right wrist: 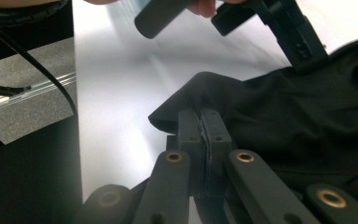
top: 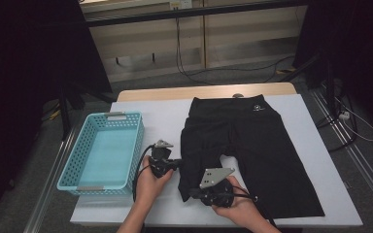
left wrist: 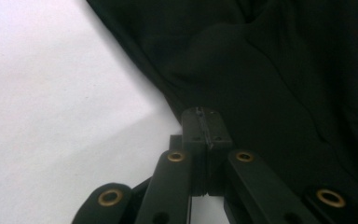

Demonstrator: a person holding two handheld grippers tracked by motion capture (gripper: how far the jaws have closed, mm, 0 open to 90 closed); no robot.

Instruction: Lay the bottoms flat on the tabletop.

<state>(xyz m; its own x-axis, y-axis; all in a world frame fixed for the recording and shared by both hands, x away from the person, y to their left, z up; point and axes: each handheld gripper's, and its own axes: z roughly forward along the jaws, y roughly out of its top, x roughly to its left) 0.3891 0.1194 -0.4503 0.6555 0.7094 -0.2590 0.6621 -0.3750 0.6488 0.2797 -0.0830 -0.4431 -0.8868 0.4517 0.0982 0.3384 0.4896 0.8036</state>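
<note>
At the near edge of the white surface (top: pixel 165 121), the right gripper (top: pixel 193 192) is clamped on the hem corner of the black fabric shorts (top: pixel 252 155), spread flat mid-table. The left gripper (top: pixel 180 162) is pinched shut on the leg's side edge (lift both together, evenly). A light-blue plastic basket (top: pixel 77 165) waits left.

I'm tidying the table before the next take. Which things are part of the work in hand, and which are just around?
In use:
- black shorts, pinched at the near leg hem
- left gripper, jaws shut on the hem
- right gripper, jaws shut on the hem corner

Just around:
- blue basket, untouched
- white table
</note>
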